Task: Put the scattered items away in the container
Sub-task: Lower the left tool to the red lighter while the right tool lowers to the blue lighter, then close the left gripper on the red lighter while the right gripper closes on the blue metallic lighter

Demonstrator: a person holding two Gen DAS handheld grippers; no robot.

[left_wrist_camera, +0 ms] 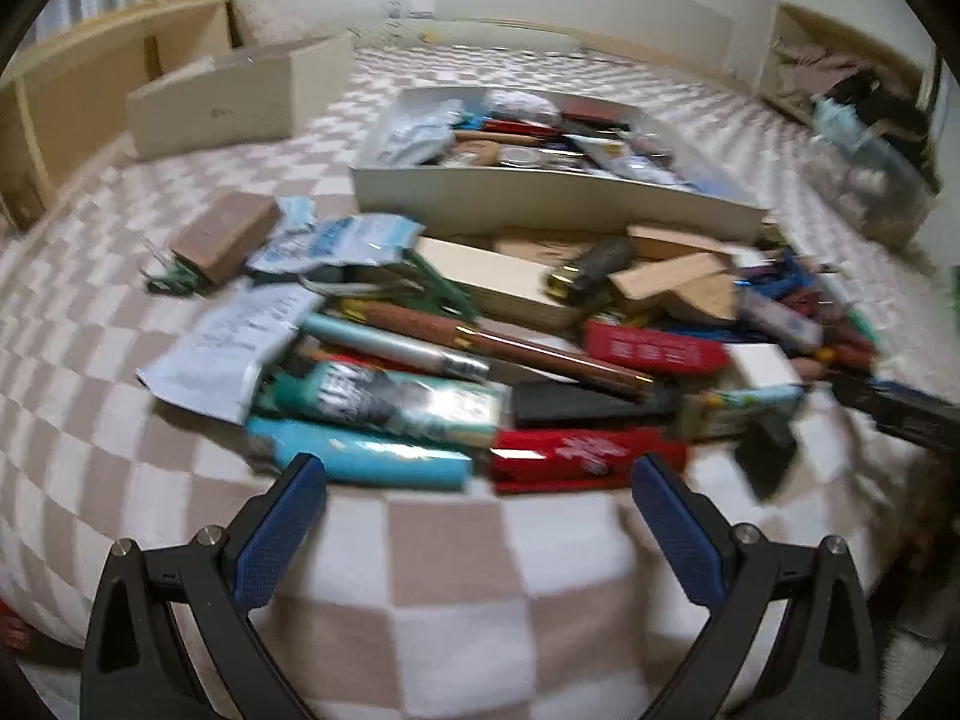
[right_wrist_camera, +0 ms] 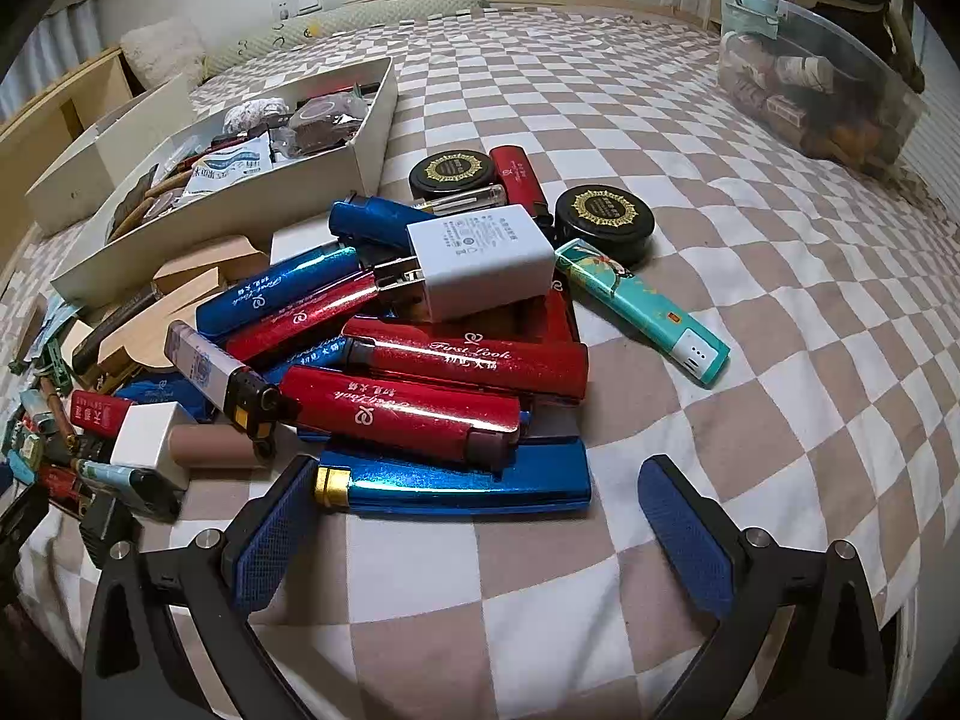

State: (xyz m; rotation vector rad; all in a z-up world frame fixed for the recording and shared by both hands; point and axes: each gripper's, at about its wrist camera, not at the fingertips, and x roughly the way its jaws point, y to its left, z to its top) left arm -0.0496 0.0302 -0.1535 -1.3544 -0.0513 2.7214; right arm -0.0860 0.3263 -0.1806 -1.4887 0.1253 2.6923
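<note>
A pile of lighters, pens and small boxes lies on a checkered bedspread. A white open box (left_wrist_camera: 540, 204), partly filled, stands behind the pile; it also shows in the right wrist view (right_wrist_camera: 252, 204). My left gripper (left_wrist_camera: 477, 480) is open and empty, just in front of a light blue lighter (left_wrist_camera: 366, 459) and a red lighter (left_wrist_camera: 576, 450). My right gripper (right_wrist_camera: 477, 483) is open and empty, with a shiny blue lighter (right_wrist_camera: 456, 483) lying between its fingers. A white charger (right_wrist_camera: 480, 264) sits on top of the red lighters (right_wrist_camera: 408, 408).
Two black round tins (right_wrist_camera: 603, 219) and a teal lighter (right_wrist_camera: 642, 312) lie at the pile's right. A beige carton (left_wrist_camera: 228, 102) stands at the back left. A clear bin (right_wrist_camera: 822, 84) of clutter is at the far right. The bed edge is close below both grippers.
</note>
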